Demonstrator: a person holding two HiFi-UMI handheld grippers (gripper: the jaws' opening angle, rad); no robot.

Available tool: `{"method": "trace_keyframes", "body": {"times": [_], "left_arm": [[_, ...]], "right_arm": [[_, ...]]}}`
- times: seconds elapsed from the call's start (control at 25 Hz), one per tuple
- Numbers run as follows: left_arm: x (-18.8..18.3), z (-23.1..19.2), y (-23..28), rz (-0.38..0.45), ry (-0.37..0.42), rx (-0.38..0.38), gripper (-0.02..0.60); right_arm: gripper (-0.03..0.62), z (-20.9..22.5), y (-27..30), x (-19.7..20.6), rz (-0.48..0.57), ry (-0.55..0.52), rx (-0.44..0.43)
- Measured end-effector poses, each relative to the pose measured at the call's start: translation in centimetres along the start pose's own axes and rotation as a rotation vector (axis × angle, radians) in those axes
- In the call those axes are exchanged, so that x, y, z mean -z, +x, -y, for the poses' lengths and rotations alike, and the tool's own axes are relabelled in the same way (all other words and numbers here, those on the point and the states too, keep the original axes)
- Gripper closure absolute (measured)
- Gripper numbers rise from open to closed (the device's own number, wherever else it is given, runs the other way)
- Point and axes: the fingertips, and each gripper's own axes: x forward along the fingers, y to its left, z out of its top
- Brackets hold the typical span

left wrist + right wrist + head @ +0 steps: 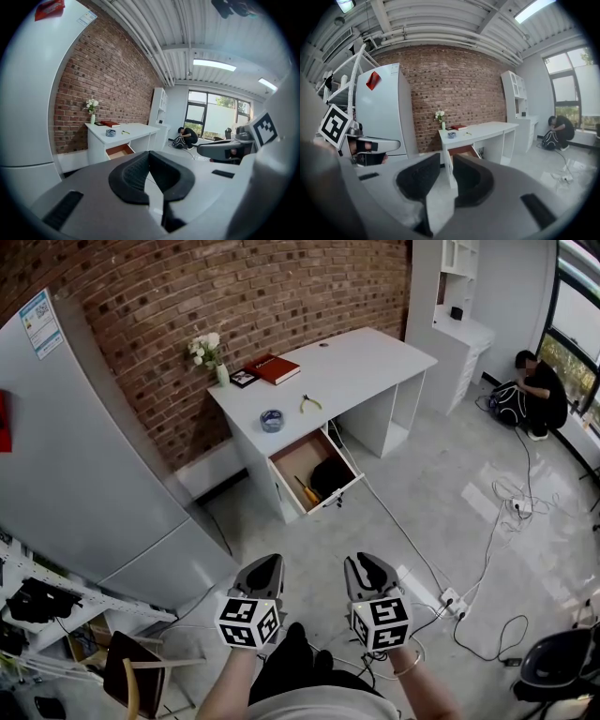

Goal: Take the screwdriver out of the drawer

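Observation:
The open wooden drawer [302,457] hangs out of the white desk [366,362] across the room. In it lies the screwdriver [307,491] with a yellow-orange handle, beside a black object [330,476]. My left gripper [268,565] and right gripper [368,564] are held low, side by side, far short of the desk and pointing toward it. The left gripper [149,153] has its pads meeting at the tips. The right gripper [446,161] shows a narrow gap between its pads, with nothing in it. The drawer [119,151] [461,150] looks small and distant in both gripper views.
On the desk are a red book [275,368], a flower vase [210,354], a tape roll [272,419] and pliers [310,404]. A tall grey fridge [84,446] stands left. Cables and a power strip [450,599] lie on the floor right. A person [539,390] crouches far right.

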Motion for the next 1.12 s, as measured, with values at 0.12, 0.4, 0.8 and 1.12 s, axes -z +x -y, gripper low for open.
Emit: {"method": "trace_keyframes", "body": {"times": [0.12, 0.4, 0.8, 1.12], "left_arm": [[0.1, -0.7, 0.9, -0.009, -0.004, -0.002, 0.589], [-0.5, -3.4, 5.0, -0.029, -0.009, 0.023, 0.589], [-2.4, -10.8, 13.4, -0.057, -0.041, 0.036, 0.589], [-4.2, -16.1, 18.4, -0.078, -0.059, 0.054, 0.589]], "right_arm": [[0.511, 0.3, 1.0, -0.2, -0.004, -0.002, 0.005], [0.502, 1.3, 5.3, -1.0, -0.019, 0.008, 0.012], [0.502, 2.6, 15.9, -3.6, -0.063, 0.043, 0.004], [0.502, 2.9, 23.1, -5.5, -0.096, 0.042, 0.034]]}}
